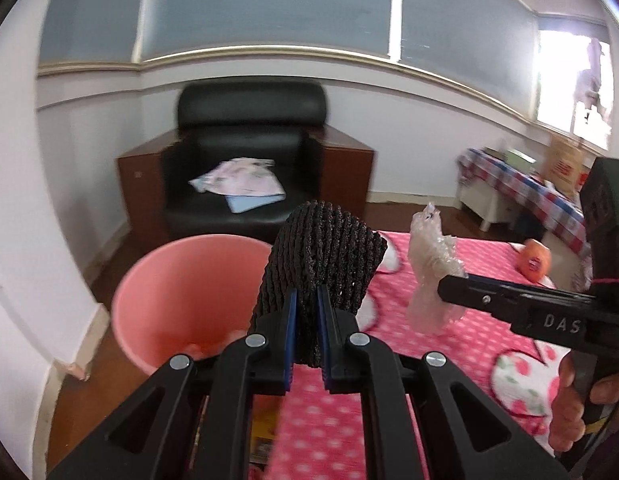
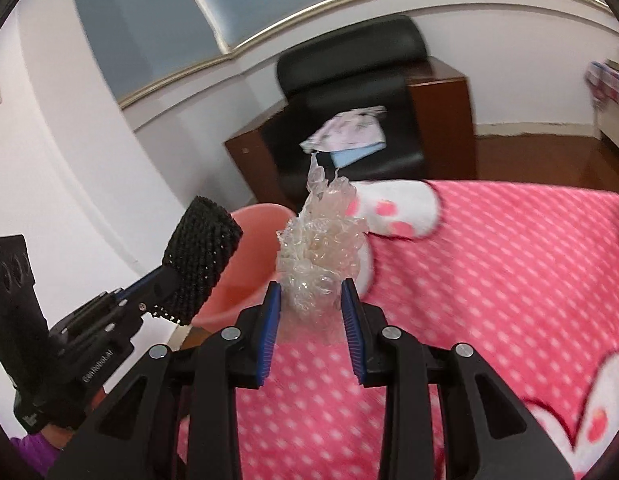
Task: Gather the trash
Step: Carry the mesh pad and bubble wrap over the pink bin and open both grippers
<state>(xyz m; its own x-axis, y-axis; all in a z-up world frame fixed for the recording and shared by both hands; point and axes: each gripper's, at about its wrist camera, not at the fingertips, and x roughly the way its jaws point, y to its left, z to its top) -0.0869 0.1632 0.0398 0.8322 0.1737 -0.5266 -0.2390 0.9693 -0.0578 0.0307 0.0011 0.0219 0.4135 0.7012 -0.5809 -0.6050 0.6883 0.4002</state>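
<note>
Left gripper clenched on black foam netting, pink bin lower left, nearer | right gripper grasping crumpled clear plastic, bin beyond, upper left

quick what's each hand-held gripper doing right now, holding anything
Left hand-held gripper: closed on the black foam net sleeve.
Right hand-held gripper: closed on the crumpled clear plastic wrap.

Side by side, angled downward: left gripper clamped on black mesh foam sleeve, right gripper pinching crumpled clear plastic wrap.
</note>
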